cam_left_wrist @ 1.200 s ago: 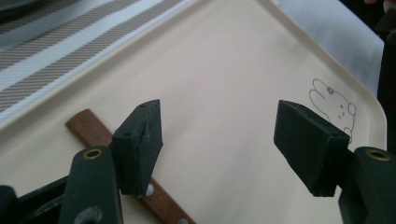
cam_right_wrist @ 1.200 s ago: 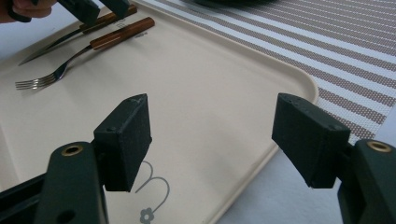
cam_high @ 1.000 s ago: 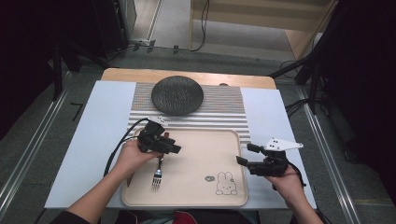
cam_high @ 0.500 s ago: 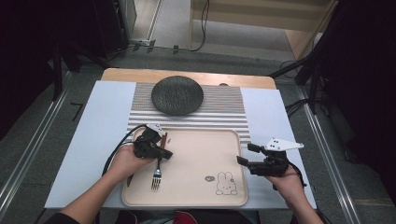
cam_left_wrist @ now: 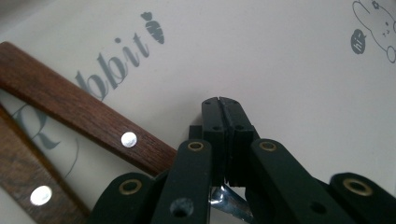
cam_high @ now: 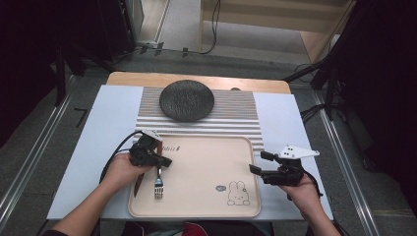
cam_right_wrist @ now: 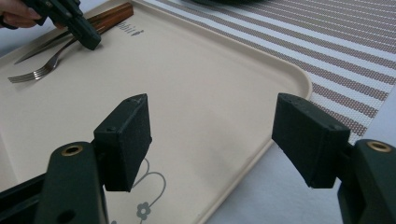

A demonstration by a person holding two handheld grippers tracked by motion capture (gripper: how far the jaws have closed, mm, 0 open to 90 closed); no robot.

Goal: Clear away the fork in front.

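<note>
The left gripper (cam_high: 156, 158) has its jaws pressed together, a sliver of bright metal (cam_left_wrist: 223, 199) showing beneath them; it appears clamped on the fork (cam_high: 158, 181) at the neck, just below the wooden handle (cam_left_wrist: 88, 120). The tines lie toward the person, on the tray (cam_high: 206, 206). The fork looks light and stiff, its steel slippery, so the riveted wood likely offers the surer hold. A second wooden handle (cam_left_wrist: 32, 186) lies just beside. Well apart, the right gripper (cam_high: 259, 163) hovers with jaws wide over the tray's edge.
</note>
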